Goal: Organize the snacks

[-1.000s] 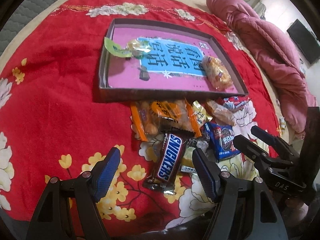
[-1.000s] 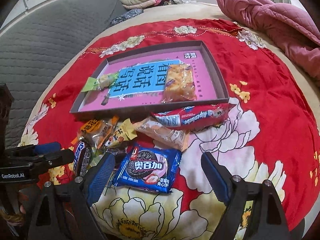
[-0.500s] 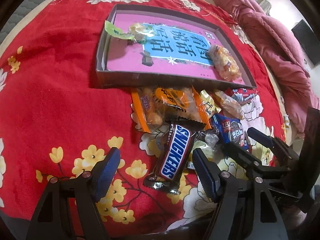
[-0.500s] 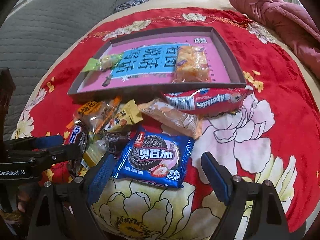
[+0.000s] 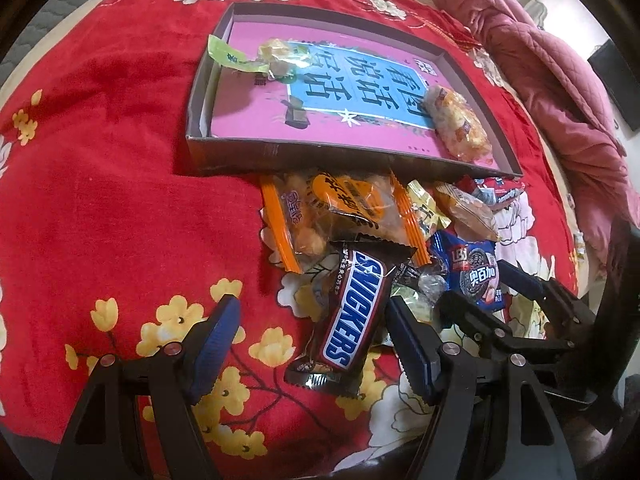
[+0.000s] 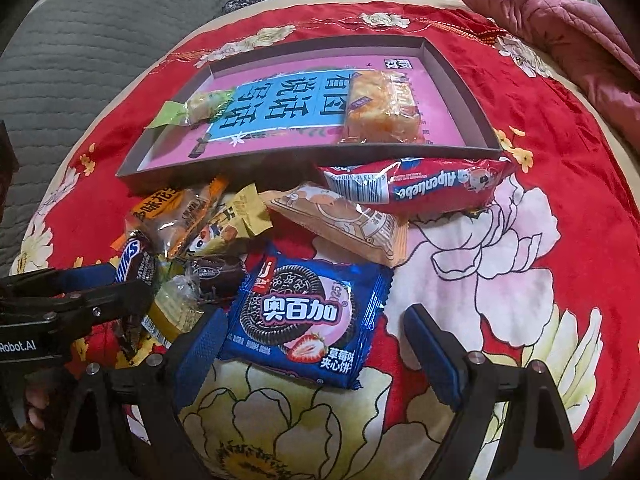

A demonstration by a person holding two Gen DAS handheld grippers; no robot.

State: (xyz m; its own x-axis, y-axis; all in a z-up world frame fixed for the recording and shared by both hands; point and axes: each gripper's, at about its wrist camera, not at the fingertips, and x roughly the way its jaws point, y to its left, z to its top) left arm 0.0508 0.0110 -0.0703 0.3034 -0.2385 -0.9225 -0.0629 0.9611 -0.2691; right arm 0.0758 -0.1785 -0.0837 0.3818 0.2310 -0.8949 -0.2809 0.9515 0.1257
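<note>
Snacks lie heaped on the red blanket [image 5: 100,184] just before the shallow box [image 6: 460,80]. My left claw [image 5: 312,344] gapes wide around the Snickers bar [image 5: 352,312]; my right claw [image 6: 316,344] stands wide around the blue cookie packet [image 6: 304,316], gripping nothing.

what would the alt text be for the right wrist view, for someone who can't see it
The open right gripper straddles a blue cookie pack lying on a red floral blanket. Behind it, loose snacks sit before a shallow pink-lined box holding a wrapped cake and a green-wrapped candy. The left gripper reaches in beside a Snickers bar.
</note>
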